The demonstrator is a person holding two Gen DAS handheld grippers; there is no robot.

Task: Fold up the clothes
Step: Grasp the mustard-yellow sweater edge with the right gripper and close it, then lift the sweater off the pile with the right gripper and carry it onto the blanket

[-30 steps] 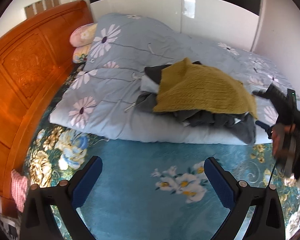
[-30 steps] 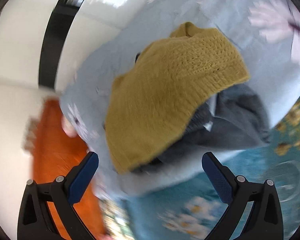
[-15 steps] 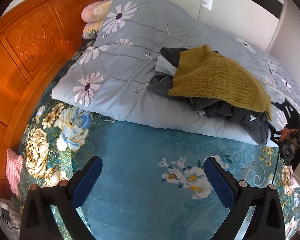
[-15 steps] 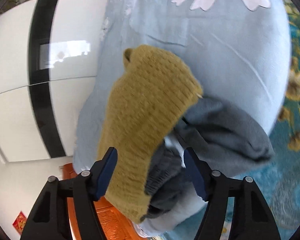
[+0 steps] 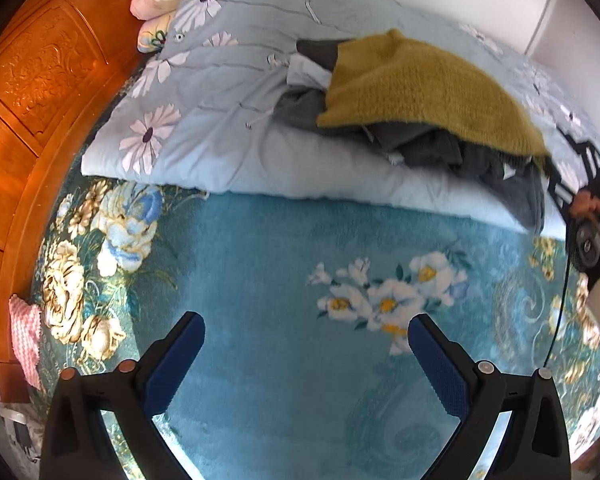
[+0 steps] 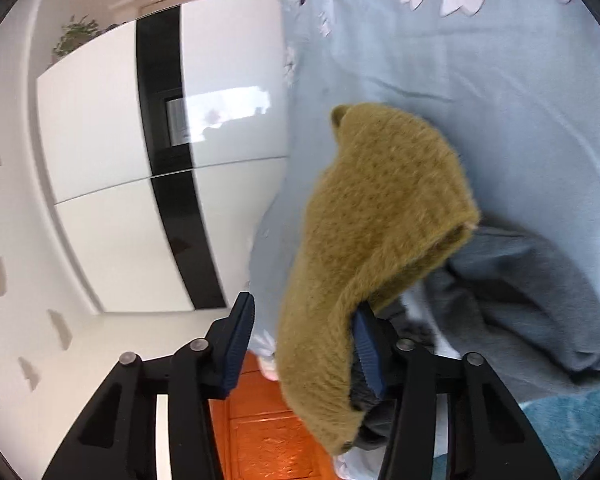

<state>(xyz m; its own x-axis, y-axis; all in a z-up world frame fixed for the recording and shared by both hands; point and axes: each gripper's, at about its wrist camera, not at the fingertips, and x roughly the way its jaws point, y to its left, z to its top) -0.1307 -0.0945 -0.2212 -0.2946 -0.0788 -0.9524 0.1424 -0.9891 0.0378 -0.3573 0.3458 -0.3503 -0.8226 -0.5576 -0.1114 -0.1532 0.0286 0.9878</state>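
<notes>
I count one mustard sweater [image 5: 428, 92] atop grey clothes [image 5: 452, 152], on folded quilt [image 5: 204, 128], teal floral bed [image 5: 284, 280]. Left hand-held gripper [image 5: 306, 356] open, empty; right hand-held gripper [image 6: 304, 344] jaws just closing round sweater edge, left pad clear. Headboard [image 5: 32, 92] at 9 o'clock.

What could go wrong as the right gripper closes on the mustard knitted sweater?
1. The right gripper, its jaws just closing, has the mustard knitted sweater edge against only one pad; the grip may miss.
2. Dark grey garments lie directly beneath and may get pinched too.
3. The open left gripper hangs over the teal floral bedspread, away from the pile.
</notes>
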